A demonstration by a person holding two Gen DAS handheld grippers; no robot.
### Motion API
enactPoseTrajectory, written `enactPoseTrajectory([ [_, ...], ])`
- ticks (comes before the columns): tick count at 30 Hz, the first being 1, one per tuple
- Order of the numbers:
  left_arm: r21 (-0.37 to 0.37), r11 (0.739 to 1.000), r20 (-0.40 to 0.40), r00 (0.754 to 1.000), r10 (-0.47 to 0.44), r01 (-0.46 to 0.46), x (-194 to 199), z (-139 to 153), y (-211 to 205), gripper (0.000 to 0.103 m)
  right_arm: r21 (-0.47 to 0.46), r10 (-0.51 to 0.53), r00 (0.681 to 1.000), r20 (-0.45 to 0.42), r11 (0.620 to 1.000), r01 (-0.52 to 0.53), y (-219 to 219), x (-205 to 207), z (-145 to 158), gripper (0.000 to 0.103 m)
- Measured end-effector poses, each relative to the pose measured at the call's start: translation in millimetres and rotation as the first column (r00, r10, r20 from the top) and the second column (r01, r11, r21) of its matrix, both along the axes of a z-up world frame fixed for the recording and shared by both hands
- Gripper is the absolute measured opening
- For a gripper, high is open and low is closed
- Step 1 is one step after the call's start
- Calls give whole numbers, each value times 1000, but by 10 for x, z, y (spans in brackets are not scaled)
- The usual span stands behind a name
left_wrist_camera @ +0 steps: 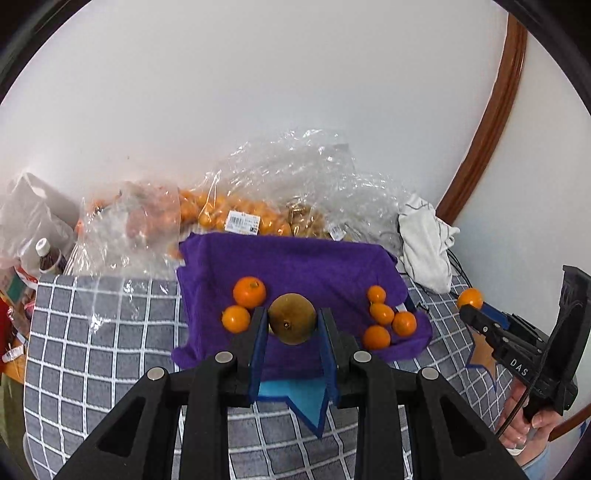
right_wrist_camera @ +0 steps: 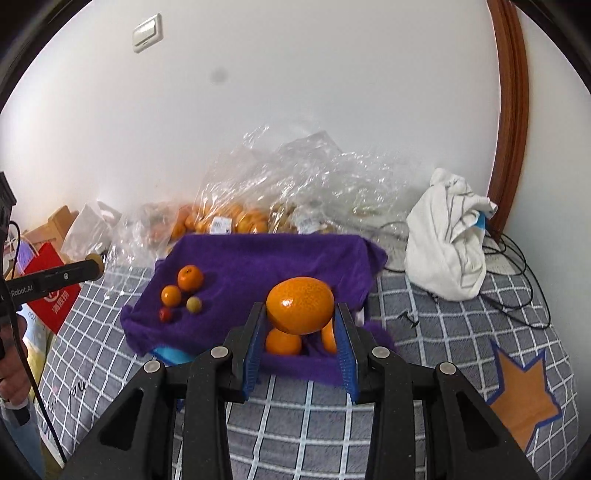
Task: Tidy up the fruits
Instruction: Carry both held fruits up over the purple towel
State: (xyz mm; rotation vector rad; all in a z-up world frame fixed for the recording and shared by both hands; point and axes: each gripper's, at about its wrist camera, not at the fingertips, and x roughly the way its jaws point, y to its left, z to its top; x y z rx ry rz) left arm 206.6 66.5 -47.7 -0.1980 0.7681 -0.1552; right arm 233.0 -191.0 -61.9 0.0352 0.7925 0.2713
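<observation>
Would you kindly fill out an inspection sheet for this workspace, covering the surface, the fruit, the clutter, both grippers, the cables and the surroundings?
Surface: grey checked cover with a purple towel spread on it.
Job's things: loose oranges in two groups on the towel; a brownish round fruit and a large orange are held.
Clutter: clear plastic bags of fruit, a white cloth, a red bag.
Grippers: left gripper shut on the brownish fruit; right gripper shut on the large orange.
Cables: black cables beside the white cloth.
Surroundings: white wall, light switch, brown wooden frame.
</observation>
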Motion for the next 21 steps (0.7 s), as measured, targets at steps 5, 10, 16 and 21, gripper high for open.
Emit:
enactPoseTrajectory([
  [5,4,1000,-2,1000,8,-8,226,-12,34,26,6,-9,1000,3,1000,9,-18,262,14,36],
  [10,10,1000,-12,1000,18,-18,491,-90,85,26,16,-8,1000,-15,1000,8,-12,577,-77,36],
  [16,-1,999,-32,999,34,-34,814,-202,205,26,37,12,998,-67,999,-10,52,1003,-321,36],
  [21,3,999,-50,998,34,-34,1052,-317,271,26,10,38,993,-113,999,-37,189,1318,-573,36],
])
